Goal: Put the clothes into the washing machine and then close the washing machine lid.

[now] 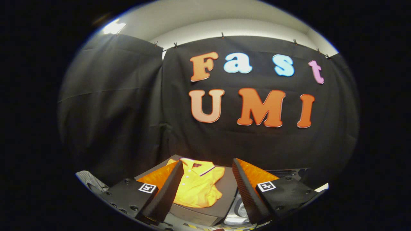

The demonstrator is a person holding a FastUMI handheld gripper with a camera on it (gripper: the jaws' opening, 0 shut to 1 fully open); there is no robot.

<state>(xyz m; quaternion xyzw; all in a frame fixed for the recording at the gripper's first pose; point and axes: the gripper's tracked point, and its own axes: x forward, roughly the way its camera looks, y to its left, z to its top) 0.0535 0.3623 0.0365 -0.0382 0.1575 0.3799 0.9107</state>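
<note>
Black cloth (128,106) hung as the booth's wall behind everything, clipped along its top edge under a pale ceiling (224,22) with a bright light (113,28) at the far left. Low on the left, a grey curved piece (90,181) poked out beside the gripper's body; what it belonged to could not be told. The gripper (205,187) stood released, its two fingers spread wide apart and pressing on nothing. The left finger (165,192) carried a black ribbed pad and an orange side panel, with a small square marker (147,188) on its base. Between the fingers and just ahead of them lay the yellow shirt (199,187), a collared polo with a dark-trimmed collar and small buttons (its lower hem was bunched toward the right), spread on a dark grey flat surface (228,186) that looked like the washing machine's lid. The left finger overlapped the shirt's left edge in view; whether it touched could not be told. To the right of that surface, a glimpse of pale metallic parts (239,210) showed beside the right finger (245,192), which bore its own marker (266,186).
</note>
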